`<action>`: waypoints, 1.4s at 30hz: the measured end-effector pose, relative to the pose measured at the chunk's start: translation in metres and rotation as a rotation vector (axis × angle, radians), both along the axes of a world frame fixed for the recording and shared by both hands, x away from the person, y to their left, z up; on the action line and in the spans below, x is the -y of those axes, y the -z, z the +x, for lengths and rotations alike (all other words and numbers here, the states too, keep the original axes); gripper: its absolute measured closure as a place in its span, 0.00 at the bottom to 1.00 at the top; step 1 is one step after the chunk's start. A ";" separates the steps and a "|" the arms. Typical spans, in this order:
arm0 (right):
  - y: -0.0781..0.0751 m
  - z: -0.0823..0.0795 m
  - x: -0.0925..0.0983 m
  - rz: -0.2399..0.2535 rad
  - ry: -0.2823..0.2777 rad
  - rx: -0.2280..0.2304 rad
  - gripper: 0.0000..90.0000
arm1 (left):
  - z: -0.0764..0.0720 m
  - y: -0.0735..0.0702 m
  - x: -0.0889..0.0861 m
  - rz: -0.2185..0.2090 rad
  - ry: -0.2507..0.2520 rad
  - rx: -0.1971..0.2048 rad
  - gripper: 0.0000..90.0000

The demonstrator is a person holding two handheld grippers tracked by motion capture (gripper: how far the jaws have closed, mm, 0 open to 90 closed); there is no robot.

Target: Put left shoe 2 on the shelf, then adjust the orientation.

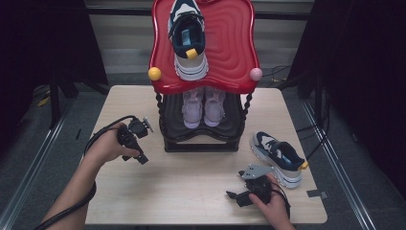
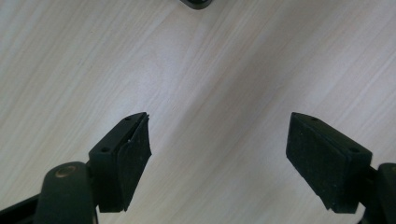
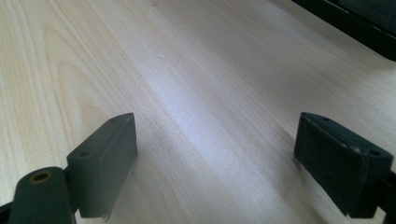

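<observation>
A navy and white sneaker [image 1: 188,40] stands on the red top tray [image 1: 234,52] of a shoe rack at the back of the table. Its match [image 1: 277,155] lies on the table to the right of the rack. A pale lilac pair of shoes [image 1: 203,106] sits on the black lower shelf [image 1: 201,134]. My left gripper [image 1: 137,148] is held left of the rack, and its jaws [image 2: 217,154] stand open close above bare wood. My right gripper [image 1: 237,196] rests near the front edge, just left of the loose sneaker. Its jaws [image 3: 215,158] are open with nothing between them.
The light wooden table [image 1: 191,182] has bare room in front of the rack and between my hands. A yellow knob [image 1: 154,73] and a pink knob [image 1: 256,74] stick out at the tray's front corners. The rack's dark base [image 3: 355,23] crosses the right gripper view's top right corner.
</observation>
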State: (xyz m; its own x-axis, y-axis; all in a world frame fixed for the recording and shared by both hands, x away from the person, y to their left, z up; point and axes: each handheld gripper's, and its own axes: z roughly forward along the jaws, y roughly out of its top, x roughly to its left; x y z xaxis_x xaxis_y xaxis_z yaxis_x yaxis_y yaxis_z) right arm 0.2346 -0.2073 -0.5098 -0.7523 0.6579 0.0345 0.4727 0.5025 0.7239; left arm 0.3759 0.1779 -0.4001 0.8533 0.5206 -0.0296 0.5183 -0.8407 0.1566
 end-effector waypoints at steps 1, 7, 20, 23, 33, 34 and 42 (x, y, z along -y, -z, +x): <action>0.000 0.000 0.000 0.000 0.000 0.000 0.14 | -0.001 0.004 0.000 -0.007 -0.008 -0.003 0.24; 0.000 0.000 0.000 0.000 0.000 0.000 0.14 | -0.004 0.023 0.001 -0.041 -0.015 0.039 0.24; 0.000 0.000 0.000 0.000 0.000 0.000 0.14 | -0.011 0.057 0.005 -0.169 -0.045 0.128 0.23; 0.000 0.000 0.000 0.000 0.000 0.000 0.14 | -0.013 0.064 0.004 -0.198 -0.060 0.145 0.23; 0.000 -0.001 0.001 -0.002 -0.002 0.003 0.14 | -0.023 0.083 0.004 -0.277 -0.106 0.188 0.22; 0.000 -0.001 0.001 -0.002 -0.003 0.003 0.14 | -0.024 0.085 0.004 -0.288 -0.107 0.197 0.21; 0.000 -0.001 0.001 -0.002 -0.003 0.004 0.14 | -0.030 0.092 0.002 -0.357 -0.144 0.244 0.17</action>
State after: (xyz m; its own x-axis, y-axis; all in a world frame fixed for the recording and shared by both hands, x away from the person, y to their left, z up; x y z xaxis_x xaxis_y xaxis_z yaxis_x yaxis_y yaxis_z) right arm 0.2339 -0.2082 -0.5099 -0.7541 0.6560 0.0302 0.4687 0.5055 0.7244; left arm 0.3462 0.1763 -0.4923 0.7771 0.6284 -0.0356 0.5381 -0.6340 0.5554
